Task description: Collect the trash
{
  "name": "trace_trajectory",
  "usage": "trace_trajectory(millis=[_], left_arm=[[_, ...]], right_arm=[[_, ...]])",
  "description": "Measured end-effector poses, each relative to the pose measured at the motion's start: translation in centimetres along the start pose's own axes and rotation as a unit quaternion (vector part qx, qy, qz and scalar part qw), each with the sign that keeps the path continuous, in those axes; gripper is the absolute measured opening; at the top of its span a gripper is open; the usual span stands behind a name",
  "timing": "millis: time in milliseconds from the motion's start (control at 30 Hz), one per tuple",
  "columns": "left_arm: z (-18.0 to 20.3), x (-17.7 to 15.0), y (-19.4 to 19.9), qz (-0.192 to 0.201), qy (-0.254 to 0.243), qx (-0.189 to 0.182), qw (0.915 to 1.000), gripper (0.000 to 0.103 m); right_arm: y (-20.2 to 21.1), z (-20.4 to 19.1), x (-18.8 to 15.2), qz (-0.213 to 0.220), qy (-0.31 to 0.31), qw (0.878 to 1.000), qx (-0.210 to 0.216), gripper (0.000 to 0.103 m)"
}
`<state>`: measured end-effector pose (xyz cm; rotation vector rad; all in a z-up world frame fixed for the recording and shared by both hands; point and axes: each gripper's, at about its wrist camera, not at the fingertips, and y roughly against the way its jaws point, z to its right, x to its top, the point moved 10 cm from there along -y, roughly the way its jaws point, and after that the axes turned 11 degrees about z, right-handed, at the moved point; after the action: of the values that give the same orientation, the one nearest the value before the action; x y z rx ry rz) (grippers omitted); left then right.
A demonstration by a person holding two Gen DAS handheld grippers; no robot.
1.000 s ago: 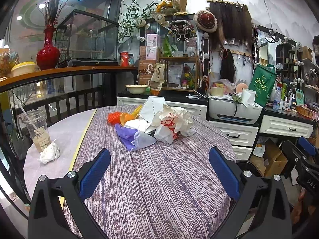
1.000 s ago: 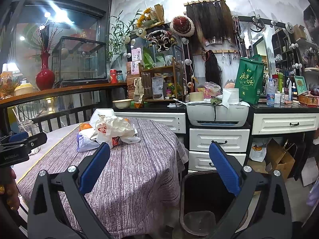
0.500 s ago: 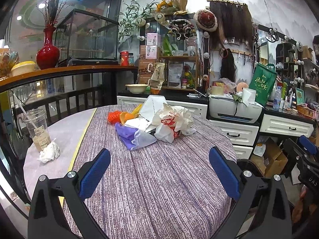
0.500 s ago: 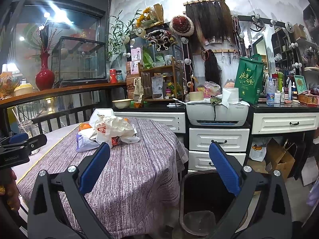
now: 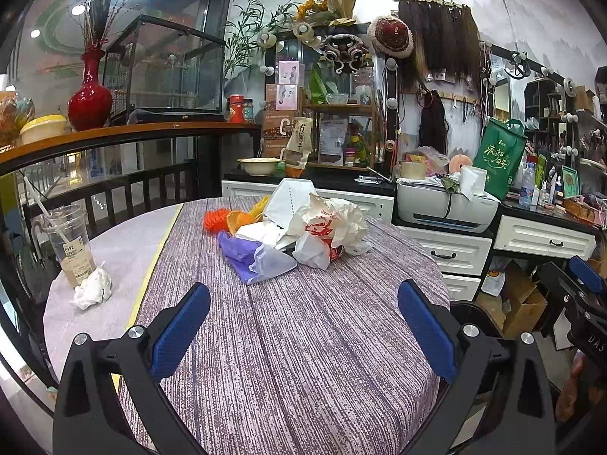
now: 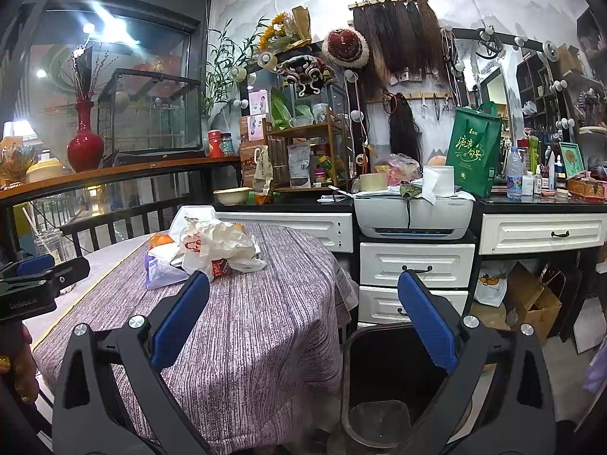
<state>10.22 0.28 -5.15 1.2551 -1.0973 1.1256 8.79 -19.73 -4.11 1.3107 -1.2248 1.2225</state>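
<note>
A clear plastic cup (image 5: 70, 244) at the left edge of the left wrist frame carries a label reading "E192". At right in both frames, a green tote bag (image 6: 472, 153) bears white Chinese brush lettering too stylized to read with certainty. A tan paper bag (image 5: 299, 140) at upper centre shows dark vertical Chinese characters, not clearly legible. A crumpled white plastic bag (image 5: 326, 223) at frame centre carries an unreadable red print. The right gripper (image 5: 586, 314), at the right edge, shows the letters "DAS".
</note>
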Motion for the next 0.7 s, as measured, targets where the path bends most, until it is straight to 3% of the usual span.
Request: trace_trajectory(millis=[700], left_arm=[[-0.09,-0.4,-0.13,-0.003,-0.002,0.0,1.0,0.098]], right_arm=[[-0.12,0.12,-0.19,-0.002,-0.001,1.0,-0.001,0.098]])
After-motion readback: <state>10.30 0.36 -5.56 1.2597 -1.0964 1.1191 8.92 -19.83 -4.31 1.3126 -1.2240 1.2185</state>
